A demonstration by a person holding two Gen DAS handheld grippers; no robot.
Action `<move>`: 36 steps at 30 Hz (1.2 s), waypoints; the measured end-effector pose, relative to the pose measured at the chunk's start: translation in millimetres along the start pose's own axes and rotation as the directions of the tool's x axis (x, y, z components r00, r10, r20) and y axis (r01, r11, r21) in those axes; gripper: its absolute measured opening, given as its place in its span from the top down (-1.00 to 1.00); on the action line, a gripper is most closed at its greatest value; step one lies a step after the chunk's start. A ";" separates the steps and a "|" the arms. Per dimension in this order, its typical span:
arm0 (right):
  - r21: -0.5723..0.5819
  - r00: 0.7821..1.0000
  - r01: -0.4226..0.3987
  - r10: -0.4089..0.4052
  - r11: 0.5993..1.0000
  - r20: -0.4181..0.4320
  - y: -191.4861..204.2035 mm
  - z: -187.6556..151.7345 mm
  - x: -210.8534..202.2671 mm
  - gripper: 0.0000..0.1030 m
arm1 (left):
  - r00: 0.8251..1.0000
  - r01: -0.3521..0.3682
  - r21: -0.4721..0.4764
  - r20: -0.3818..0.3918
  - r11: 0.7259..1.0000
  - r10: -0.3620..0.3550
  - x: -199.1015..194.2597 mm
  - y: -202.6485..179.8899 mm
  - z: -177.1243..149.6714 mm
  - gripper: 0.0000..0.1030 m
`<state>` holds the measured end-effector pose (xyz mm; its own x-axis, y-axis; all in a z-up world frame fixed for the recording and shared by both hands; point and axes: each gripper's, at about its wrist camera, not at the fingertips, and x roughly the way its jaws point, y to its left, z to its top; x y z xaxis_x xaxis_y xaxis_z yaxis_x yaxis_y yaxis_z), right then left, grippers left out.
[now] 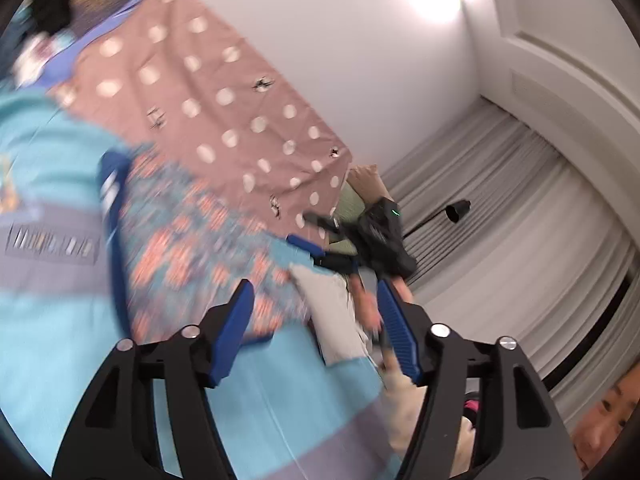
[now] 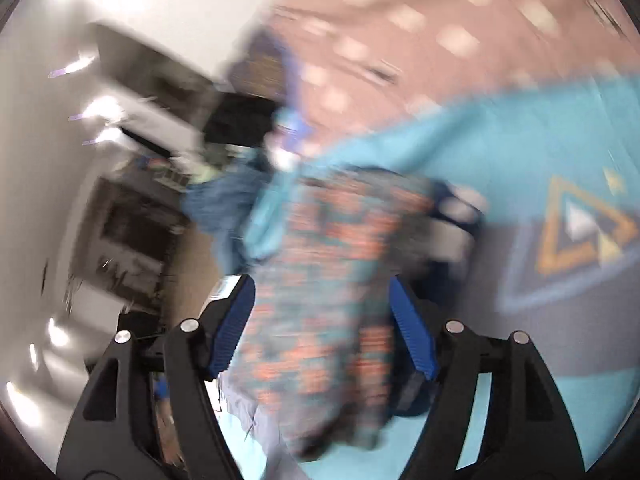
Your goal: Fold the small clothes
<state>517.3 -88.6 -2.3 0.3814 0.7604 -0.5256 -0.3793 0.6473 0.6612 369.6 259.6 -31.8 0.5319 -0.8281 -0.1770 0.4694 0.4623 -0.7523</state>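
A small garment (image 1: 192, 236) with an orange and blue pattern lies on a light blue and grey shirt (image 1: 44, 184). My left gripper (image 1: 316, 324) is open above the garment's near edge and the blue cloth. The right gripper (image 1: 340, 248) shows in the left wrist view just beyond, at the garment's far side. In the blurred right wrist view the patterned garment (image 2: 332, 280) fills the space between the open jaws of my right gripper (image 2: 322, 312). The blue shirt (image 2: 520, 140) with a triangle print lies to its right.
A pink polka-dot sheet (image 1: 208, 80) covers the bed under the clothes. A heap of other clothes (image 1: 36, 52) lies at its far end. White walls, grey curtains (image 1: 500, 208) and a person's face (image 1: 604, 412) are to the right. Dark furniture (image 2: 132, 224) stands left in the right wrist view.
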 end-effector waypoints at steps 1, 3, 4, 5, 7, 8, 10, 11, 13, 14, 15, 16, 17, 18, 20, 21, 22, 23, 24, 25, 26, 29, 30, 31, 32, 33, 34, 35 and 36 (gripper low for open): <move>-0.113 1.000 0.007 -0.011 0.994 -0.030 19.7 -11.2 7.7 -0.40 | 0.999 -0.033 -0.018 -0.013 0.999 0.033 20.3 7.3 8.9 -0.46; -0.322 0.994 0.023 -0.055 0.946 -0.090 46.2 -34.8 28.0 -0.39 | 0.988 -0.150 -0.106 -0.059 0.983 0.144 52.7 28.8 12.9 -0.56; -0.439 0.985 0.091 -0.146 0.894 -0.093 56.1 -51.4 42.8 -0.36 | 0.977 -0.201 -0.149 -0.101 0.968 0.188 71.7 41.9 11.4 -0.56; -0.514 0.969 0.154 -0.230 0.844 -0.086 58.5 -66.0 56.0 -0.36 | 0.966 -0.236 -0.180 -0.154 0.955 0.210 91.9 59.6 6.7 -0.56; -0.591 0.935 0.244 -0.349 0.769 -0.069 47.1 -88.0 79.6 -0.38 | 0.961 -0.256 -0.205 -0.156 0.945 0.227 109.7 85.8 -4.3 -0.56; -0.596 0.928 0.263 -0.368 0.759 -0.058 41.3 -95.3 86.7 -0.39 | 0.966 -0.242 -0.208 -0.139 0.948 0.216 109.8 91.8 -7.8 -0.56; -0.618 0.930 0.284 -0.367 0.733 -0.008 36.3 -106.3 87.1 -0.47 | 0.975 -0.214 -0.180 -0.100 0.960 0.199 104.7 94.0 -14.1 -0.56; -0.629 0.930 0.291 -0.367 0.721 0.009 37.5 -109.7 87.2 -0.48 | 0.974 -0.217 -0.171 -0.097 0.961 0.203 103.3 92.7 -14.1 -0.56; -0.628 0.930 0.302 -0.366 0.717 0.028 34.8 -111.8 84.3 -0.48 | 0.971 -0.235 -0.162 -0.084 0.958 0.224 96.1 84.9 -16.6 -0.56; -0.614 0.931 0.309 -0.364 0.726 0.038 39.5 -110.9 82.0 -0.48 | 0.967 -0.253 -0.153 -0.080 0.955 0.243 94.1 78.4 -16.8 -0.56; -0.570 0.924 0.343 -0.377 0.746 0.062 43.7 -109.8 73.9 -0.46 | 0.959 -0.281 -0.141 -0.076 0.949 0.273 89.6 65.9 -19.9 -0.57; -0.521 0.911 0.387 -0.402 0.761 0.089 49.2 -109.9 63.2 -0.43 | 0.950 -0.311 -0.125 -0.068 0.942 0.305 82.3 54.3 -24.3 -0.59; -0.479 0.900 0.424 -0.415 0.769 0.131 58.5 -112.9 47.4 -0.43 | 0.936 -0.352 -0.085 -0.037 0.932 0.350 68.9 35.7 -31.5 -0.64; -0.459 0.895 0.442 -0.411 0.771 0.172 67.9 -116.2 35.0 -0.45 | 0.920 -0.391 -0.041 -0.004 0.919 0.392 55.6 20.9 -40.5 -0.67; -0.417 0.871 0.491 -0.411 0.765 0.269 89.6 -132.5 4.9 -0.61 | 0.869 -0.494 0.057 0.076 0.867 0.490 36.3 -14.2 -55.3 -0.85; -0.385 0.849 0.524 -0.430 0.760 0.307 97.9 -140.2 -7.7 -0.67 | 0.835 -0.548 0.100 0.118 0.830 0.537 27.9 -31.2 -63.8 -0.90; -0.355 0.831 0.547 -0.441 0.758 0.338 107.1 -150.0 -19.0 -0.71 | 0.800 -0.598 0.132 0.158 0.791 0.579 20.8 -46.6 -70.6 -0.96; -0.333 0.817 0.564 -0.449 0.756 0.363 117.9 -162.5 -29.7 -0.75 | 0.758 -0.650 0.158 0.203 0.743 0.620 12.5 -64.1 -79.1 -0.97; -0.325 0.806 0.578 -0.459 0.749 0.374 124.7 -169.9 -35.7 -0.77 | 0.722 -0.690 0.172 0.231 0.703 0.653 8.9 -78.1 -83.5 -0.97; -0.312 0.785 0.603 -0.480 0.734 0.391 133.9 -181.4 -41.6 -0.79 | 0.689 -0.723 0.184 0.248 0.665 0.681 4.7 -88.9 -88.3 -0.97; -0.298 0.768 0.625 -0.500 0.722 0.400 141.6 -194.1 -47.6 -0.81 | 0.648 -0.761 0.192 0.261 0.619 0.716 -0.6 -101.4 -96.9 -0.97; -0.246 0.780 0.597 -0.481 0.763 0.400 153.5 -229.9 -74.9 -0.87 | 0.499 -0.866 0.123 0.272 0.484 0.823 -18.9 -123.4 -124.5 -0.97; -0.215 0.776 0.591 -0.476 0.778 0.414 156.9 -243.7 -87.0 -0.91 | 0.477 -0.878 0.098 0.244 0.468 0.844 -25.5 -126.3 -135.0 -0.97; -0.187 0.765 0.594 -0.478 0.783 0.431 158.7 -253.5 -92.8 -0.93 | 0.480 -0.877 0.091 0.212 0.472 0.851 -29.1 -129.1 -141.3 -0.97; -0.170 0.755 0.599 -0.480 0.783 0.448 162.4 -264.8 -101.9 -0.93 | 0.502 -0.865 0.087 0.170 0.495 0.848 -34.3 -131.8 -151.4 -0.97; -0.160 0.741 0.611 -0.490 0.775 0.459 166.1 -277.1 -109.6 -0.94 | 0.526 -0.851 0.091 0.135 0.518 0.840 -38.8 -135.7 -161.3 -0.97; -0.167 0.732 0.629 -0.506 0.759 0.455 169.9 -286.5 -112.7 -0.94 | 0.540 -0.842 0.099 0.119 0.531 0.833 -41.5 -140.0 -168.0 -0.97; -0.182 0.729 0.641 -0.517 0.746 0.448 173.8 -293.5 -114.9 -0.94 | 0.547 -0.836 0.112 0.111 0.537 0.830 -44.9 -148.8 -177.2 -0.97; -0.208 0.721 0.662 -0.535 0.720 0.440 179.1 -301.1 -115.7 -0.94 | 0.542 -0.840 0.119 0.116 0.530 0.832 -47.8 -155.8 -183.8 -0.97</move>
<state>151.5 -44.8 15.8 0.8490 0.1787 -0.4972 -0.1964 0.9804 0.0170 141.4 168.9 -22.7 0.7606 -0.0273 -0.6487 -0.1136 0.9781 -0.1744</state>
